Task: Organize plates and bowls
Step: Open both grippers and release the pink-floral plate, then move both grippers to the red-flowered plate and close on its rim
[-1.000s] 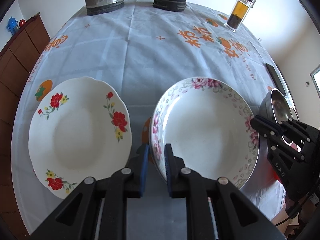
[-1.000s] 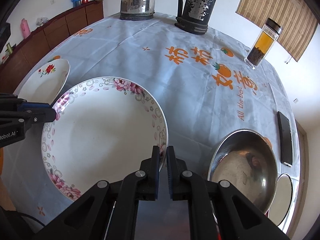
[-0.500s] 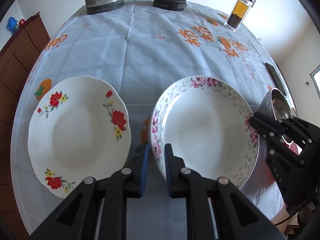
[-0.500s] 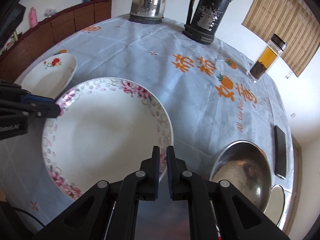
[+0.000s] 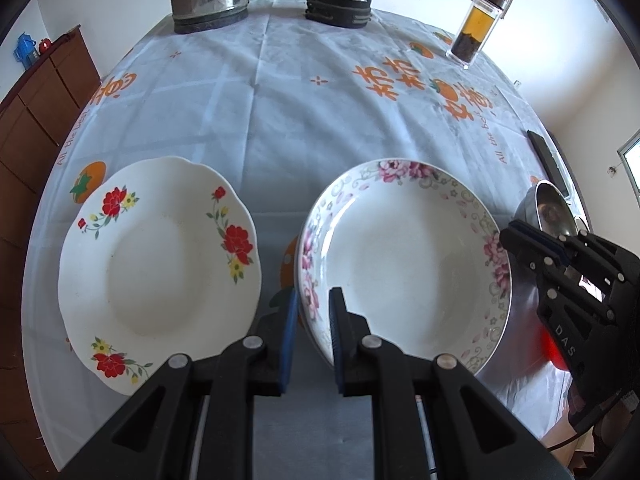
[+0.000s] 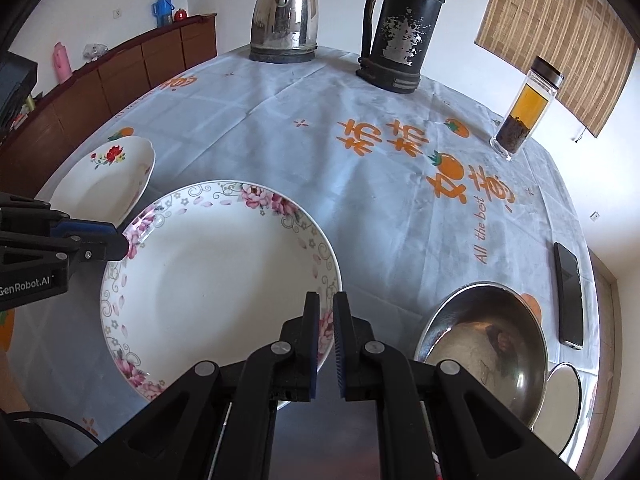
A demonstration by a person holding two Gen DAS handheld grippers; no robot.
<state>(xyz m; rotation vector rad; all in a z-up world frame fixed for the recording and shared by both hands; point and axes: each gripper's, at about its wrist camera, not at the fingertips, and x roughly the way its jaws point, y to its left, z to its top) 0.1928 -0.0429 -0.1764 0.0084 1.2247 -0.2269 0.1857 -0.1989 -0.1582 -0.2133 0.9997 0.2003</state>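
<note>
I am holding the pink-flower plate point(image 5: 404, 264) from two sides. My left gripper point(image 5: 313, 312) is pinched on its rim on the side near the other plate, and my right gripper point(image 6: 326, 328) is pinched on the rim across from it. Both claws are squeezed onto that thin edge, with nothing else between them. The plate looks lifted a little and tipped, because I can see a shadow and some of the cloth under its near edge, but I cannot be sure how high it is.

Just beside it, on my left, the red-flower plate point(image 5: 160, 264) lies flat on the table point(image 5: 288, 120). The two plates are close but not touching. On my right, the steel bowl point(image 6: 484, 348) sits near the table's edge, with a small round lid or dish point(image 6: 564, 396) next to it. I cannot tell which it is.

I think the job has only just begun. Nothing is stacked yet. One plate is in my claws, one plate is waiting, and the bowl has not been picked up. I guess the pink plate should go on top of the red one.

Farther back stand a kettle point(image 6: 285, 20), a dark flask point(image 6: 402, 28) and a tea bottle point(image 6: 526, 108). A phone point(image 6: 568, 296) lies near the right edge.
</note>
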